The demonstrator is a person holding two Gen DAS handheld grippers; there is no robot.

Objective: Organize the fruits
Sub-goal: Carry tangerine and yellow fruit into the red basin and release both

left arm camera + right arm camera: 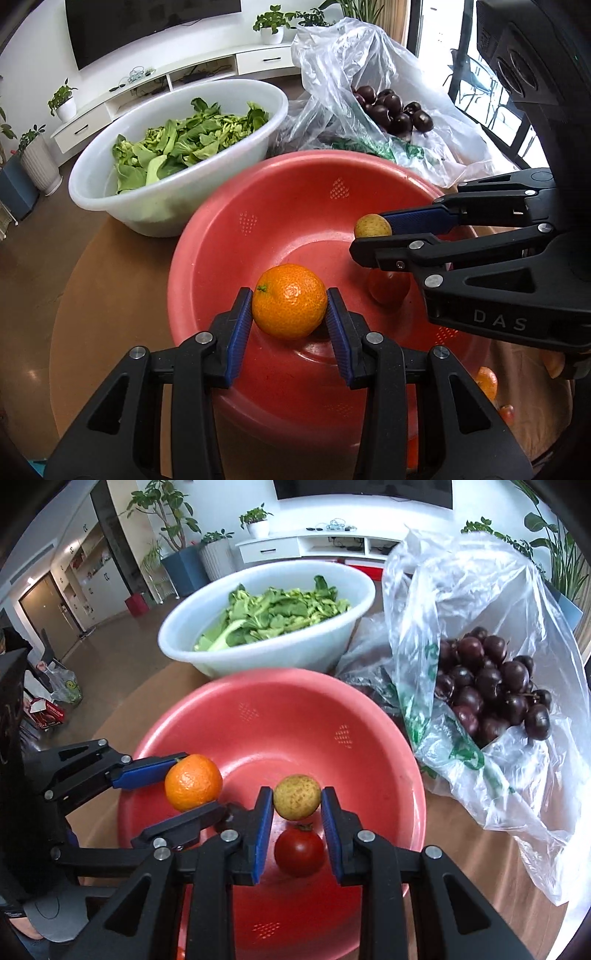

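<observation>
Inside the red basin (369,716) lies a tomato (299,852); hand-held grippers clamp an orange (289,301) and a yellowish fruit (296,796).

We can read only one text — the letters "DAS", in grey, on the black body of the right tool (373,236).

Orange (289,301), round, dimpled skin, green stem nub tilted left; held above the near inner wall of the red basin (280,206). Small yellow-brown speckled fruit (296,796), roundish, held above the basin's middle. Red tomato (299,853), stem up, resting on the basin floor directly below it.
</observation>
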